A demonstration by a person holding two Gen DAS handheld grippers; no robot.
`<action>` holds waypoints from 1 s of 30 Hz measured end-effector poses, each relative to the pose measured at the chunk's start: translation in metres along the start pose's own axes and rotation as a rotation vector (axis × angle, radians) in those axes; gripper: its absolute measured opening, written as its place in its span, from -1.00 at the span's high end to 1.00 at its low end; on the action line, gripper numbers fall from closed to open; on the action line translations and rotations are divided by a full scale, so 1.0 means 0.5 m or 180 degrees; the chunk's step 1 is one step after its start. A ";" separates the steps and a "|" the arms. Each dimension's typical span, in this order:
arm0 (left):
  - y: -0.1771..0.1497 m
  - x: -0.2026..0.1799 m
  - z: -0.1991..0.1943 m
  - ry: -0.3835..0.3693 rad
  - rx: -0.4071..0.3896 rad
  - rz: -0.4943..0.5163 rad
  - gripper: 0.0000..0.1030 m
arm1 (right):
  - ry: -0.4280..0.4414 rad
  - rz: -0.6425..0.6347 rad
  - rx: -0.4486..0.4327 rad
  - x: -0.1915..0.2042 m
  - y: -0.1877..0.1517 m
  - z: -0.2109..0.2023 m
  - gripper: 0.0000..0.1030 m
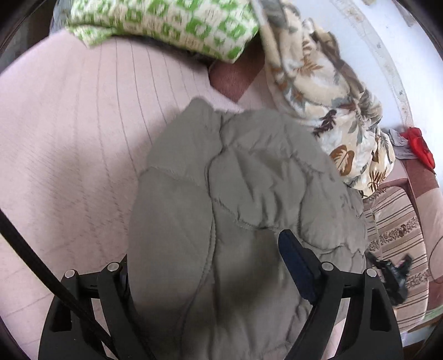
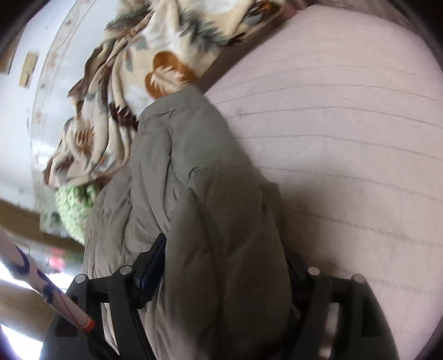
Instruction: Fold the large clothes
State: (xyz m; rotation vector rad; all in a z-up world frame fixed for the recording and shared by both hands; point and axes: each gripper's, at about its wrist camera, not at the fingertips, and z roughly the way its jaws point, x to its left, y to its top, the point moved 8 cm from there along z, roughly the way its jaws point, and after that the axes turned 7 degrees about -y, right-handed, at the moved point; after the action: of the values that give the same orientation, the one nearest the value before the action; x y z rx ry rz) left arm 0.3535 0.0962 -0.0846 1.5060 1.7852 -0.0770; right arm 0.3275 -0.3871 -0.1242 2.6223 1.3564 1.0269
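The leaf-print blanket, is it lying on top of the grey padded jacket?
No, the leaf-print blanket lies bunched beside the grey padded jacket along the wall side, and the jacket's top surface is uncovered.

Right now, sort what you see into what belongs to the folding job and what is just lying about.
Part of the job:
grey padded jacket
left gripper, jaws closed on the jacket
right gripper, jaws closed on the jacket
pink bedspread, the folding surface

Just lying about:
leaf-print blanket
green checked pillow
striped cushion
red cloth
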 end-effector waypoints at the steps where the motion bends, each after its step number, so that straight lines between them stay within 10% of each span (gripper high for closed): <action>1: 0.004 -0.007 -0.019 0.0004 -0.0073 0.0026 -0.66 | -0.0188 -0.0120 -0.0162 0.008 0.005 -0.031 -0.50; 7: 0.007 -0.019 -0.103 0.0479 -0.0544 0.0309 -0.66 | -0.0921 -0.0880 -0.0868 0.132 0.009 -0.170 -0.50; 12: 0.018 -0.033 -0.198 0.1281 -0.1186 0.0885 -0.66 | -0.0594 -0.1351 -0.0649 0.307 -0.099 -0.123 -0.41; 20: 0.041 0.035 -0.306 0.1878 -0.1718 0.0818 -0.66 | -0.0440 -0.1963 -0.0291 0.492 -0.293 0.052 -0.25; 27: 0.043 0.084 -0.361 0.1773 -0.1705 0.0558 -0.73 | -0.1211 -0.2344 -0.0497 0.504 -0.276 0.098 -0.34; 30: 0.042 0.109 -0.391 0.1760 -0.1793 0.0424 -0.73 | -0.0914 -0.2497 -0.0656 0.564 -0.335 0.032 -0.31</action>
State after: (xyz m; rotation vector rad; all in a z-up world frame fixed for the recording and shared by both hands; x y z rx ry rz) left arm 0.2712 0.2459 0.0274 1.2843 1.8845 0.9122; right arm 0.3303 -0.0716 -0.0334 1.7256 1.8254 0.5969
